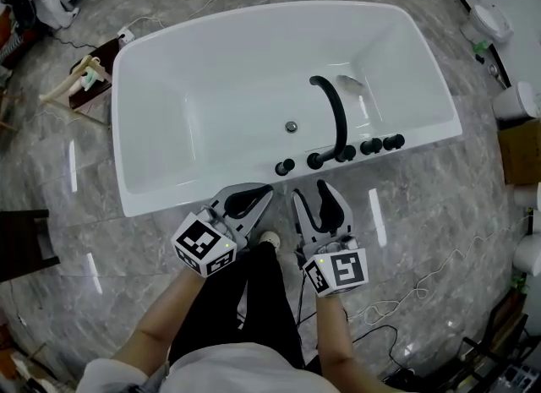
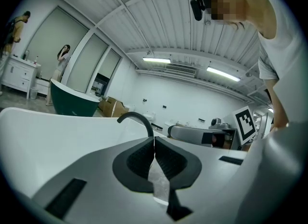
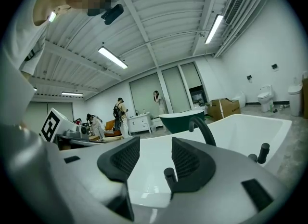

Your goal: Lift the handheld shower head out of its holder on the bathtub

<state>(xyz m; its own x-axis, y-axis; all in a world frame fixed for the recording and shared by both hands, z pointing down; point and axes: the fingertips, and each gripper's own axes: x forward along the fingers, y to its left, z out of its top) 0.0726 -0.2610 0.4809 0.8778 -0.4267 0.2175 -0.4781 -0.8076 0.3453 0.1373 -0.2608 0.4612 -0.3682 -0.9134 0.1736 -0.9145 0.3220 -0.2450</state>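
The left tongs [image 1: 264, 190] are pressed together and empty. The right tongs [image 1: 322, 188] stand apart and empty. At twelve o'clock, near but apart, a row of black fittings [image 1: 370, 146] lines the bathtub's [image 1: 169, 62] near rim. The shower head cannot be told apart among them. The black spout [image 1: 336, 108] arches behind.

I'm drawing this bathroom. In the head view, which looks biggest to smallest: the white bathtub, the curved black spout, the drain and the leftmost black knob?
1. white bathtub
2. curved black spout
3. leftmost black knob and drain: both tiny and look about alike, so I won't rank them.
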